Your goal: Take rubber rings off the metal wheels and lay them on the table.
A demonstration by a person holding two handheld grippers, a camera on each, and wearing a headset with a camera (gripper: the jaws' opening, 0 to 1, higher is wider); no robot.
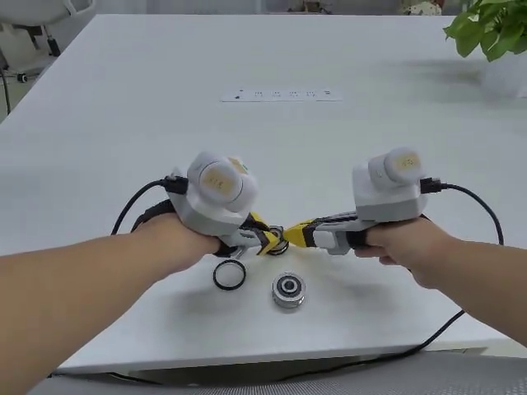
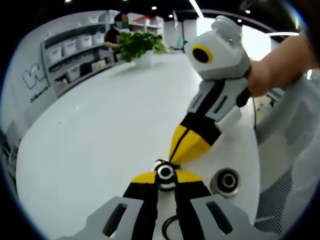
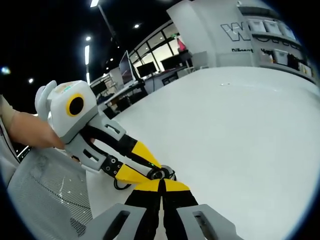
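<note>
Now my left gripper [image 2: 165, 179] clamps a small wheel [image 2: 165, 172] just above the counter [image 1: 165, 123] to brace it, while my right gripper [image 3: 161, 186], jaws pressed together, meets its rim, I judge to strip its rubber, near a loose ring [image 1: 230, 274] and bare wheel [image 1: 288, 290] lying below.

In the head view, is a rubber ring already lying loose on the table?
Yes, a black rubber ring lies flat on the table, just beside the metal wheel near the front edge.
</note>
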